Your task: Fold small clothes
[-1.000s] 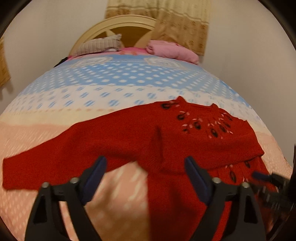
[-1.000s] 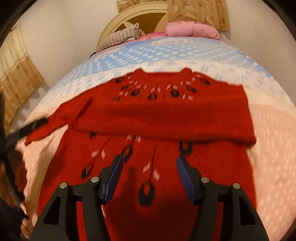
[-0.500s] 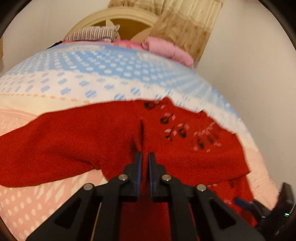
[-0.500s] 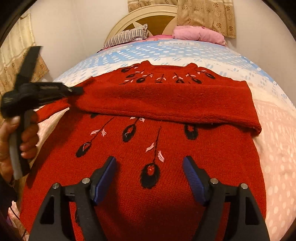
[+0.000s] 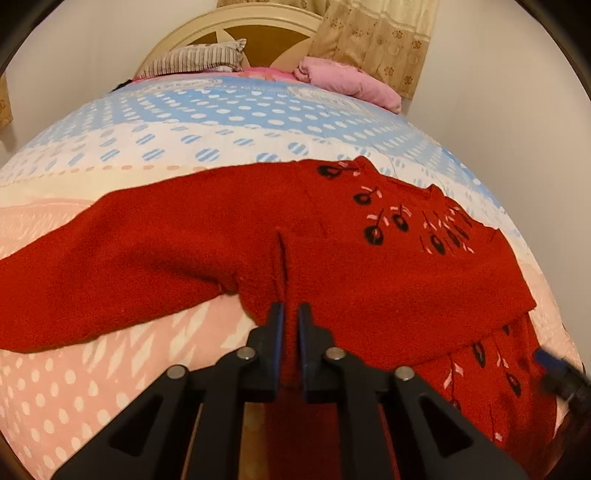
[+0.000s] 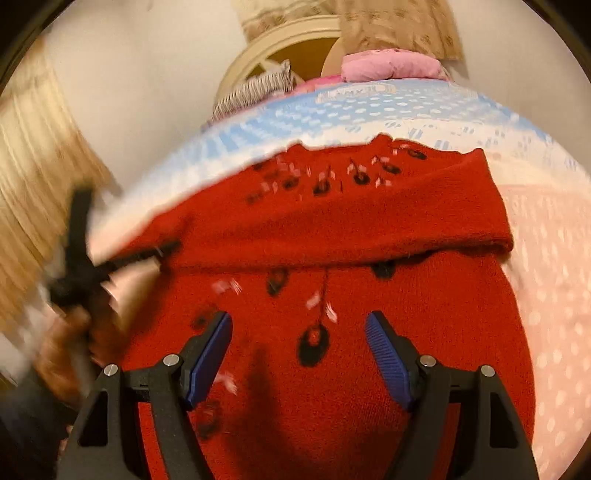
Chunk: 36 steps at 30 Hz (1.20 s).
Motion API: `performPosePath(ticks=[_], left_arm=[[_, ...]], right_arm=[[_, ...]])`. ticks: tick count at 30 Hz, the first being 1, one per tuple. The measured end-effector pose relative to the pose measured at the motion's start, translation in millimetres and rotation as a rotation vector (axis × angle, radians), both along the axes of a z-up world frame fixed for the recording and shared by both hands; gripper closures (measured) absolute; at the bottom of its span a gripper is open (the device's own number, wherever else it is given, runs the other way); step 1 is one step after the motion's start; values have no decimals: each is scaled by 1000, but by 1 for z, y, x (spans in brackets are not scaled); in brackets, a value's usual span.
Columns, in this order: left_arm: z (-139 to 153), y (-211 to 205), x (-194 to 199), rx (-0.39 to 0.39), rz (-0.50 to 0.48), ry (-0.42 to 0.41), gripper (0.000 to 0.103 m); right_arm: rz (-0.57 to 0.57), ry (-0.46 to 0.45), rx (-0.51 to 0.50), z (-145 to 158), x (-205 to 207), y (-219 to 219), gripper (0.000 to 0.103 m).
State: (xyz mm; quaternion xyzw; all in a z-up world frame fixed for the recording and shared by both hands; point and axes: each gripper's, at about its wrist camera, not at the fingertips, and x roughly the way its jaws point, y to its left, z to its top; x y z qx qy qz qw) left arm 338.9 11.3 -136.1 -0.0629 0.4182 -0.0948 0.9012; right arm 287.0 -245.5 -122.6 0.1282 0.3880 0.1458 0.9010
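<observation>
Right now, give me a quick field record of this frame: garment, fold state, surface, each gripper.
garment: red sweater with black and pink embroidery
fold state: one sleeve folded across the chest; other sleeve still spread out flat
surface: dotted bedspread in blue, white and pink bands
left gripper: shut, pinching a ridge of sweater fabric near the spread sleeve's underarm
right gripper: open, fingers above the lower front, nothing between them
background: pink pillow, striped pillow, headboard
</observation>
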Motion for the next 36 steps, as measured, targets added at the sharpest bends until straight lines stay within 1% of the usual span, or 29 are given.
performPosePath(ticks=[2, 3, 4, 5, 6, 7, 8, 9, 10, 11, 13, 14, 15, 17, 18, 20, 22, 23, 24, 26, 27, 28, 29, 31, 34, 35, 36], left_arm=[[-2, -3, 0, 20, 1, -1, 90], [-2, -3, -1, 26, 3, -3, 87], [-2, -3, -3, 28, 3, -5, 85], [-1, -3, -5, 30, 1, -7, 76], [-1, -4, -6, 34, 1, -10, 52], [-1, -4, -7, 53, 15, -9, 34], [0, 0, -9, 66, 43, -13, 11], [1, 2, -11, 56, 53, -22, 7], [3, 7, -13, 27, 55, -35, 7], [2, 10, -14, 6, 57, -37, 7], [-3, 12, -10, 0, 70, -10, 7], [-7, 11, -7, 3, 73, 10, 7], [-9, 10, -5, 8, 75, 26, 7], [-9, 5, -7, 31, 72, 21, 7], [-9, 2, -9, 42, 60, 14, 7], [-8, -1, -12, 62, 54, 3, 7], [-8, 1, -13, 58, 56, -2, 7], [-8, 3, -13, 49, 61, 0, 7], [-8, 6, -13, 41, 70, 4, 7], [-9, 14, -14, 4, 91, 8, 7], [-10, 19, -15, -16, 101, 11, 7], [-10, 21, -17, -27, 108, 9, 7], [-10, 24, -18, -41, 115, 4, 7], [-11, 26, -20, -51, 130, 3, 7], [-8, 25, -23, -15, 160, -6, 7], [-6, 25, -25, -3, 164, -14, 7], [-5, 25, -27, 11, 169, -21, 7]], right_arm=[[-47, -25, -19, 13, 13, -12, 28], [-81, -30, -38, 16, 24, -20, 28], [-95, -15, -48, 15, 33, -26, 28], [-107, 15, -61, 10, 47, -33, 28], [-120, 41, -73, 4, 59, -39, 28], [-129, 83, -90, -5, 72, -48, 28], [-130, 165, -112, -18, 83, -55, 28], [-115, 239, -107, -29, 89, -61, 28], [-88, 237, -138, -25, 87, -58, 28], [-68, 271, -196, -24, 85, -52, 28], [-41, 328, -325, -19, 79, -36, 28], [-44, 347, -347, -18, 78, -32, 28], [-55, 323, -359, -12, 76, -27, 28], [-54, 237, -367, 3, 75, -17, 28], [-55, 177, -344, 13, 77, -11, 28], [-39, 116, -258, 22, 86, -6, 28], [-6, 121, -156, 18, 102, 1, 28], [8, 138, -134, 11, 111, 5, 28], [18, 167, -123, 0, 117, 6, 28], [41, 273, -95, -33, 123, 7, 27], [53, 210, -125, -32, 117, 9, 27], [69, 182, -171, -30, 109, 14, 27], [70, 170, -186, -27, 104, 16, 27], [89, 134, -151, -18, 98, 19, 27], [81, 42, -117, 1, 97, 31, 27], [86, 46, -107, -1, 102, 37, 27], [94, 70, -97, -6, 106, 46, 27]])
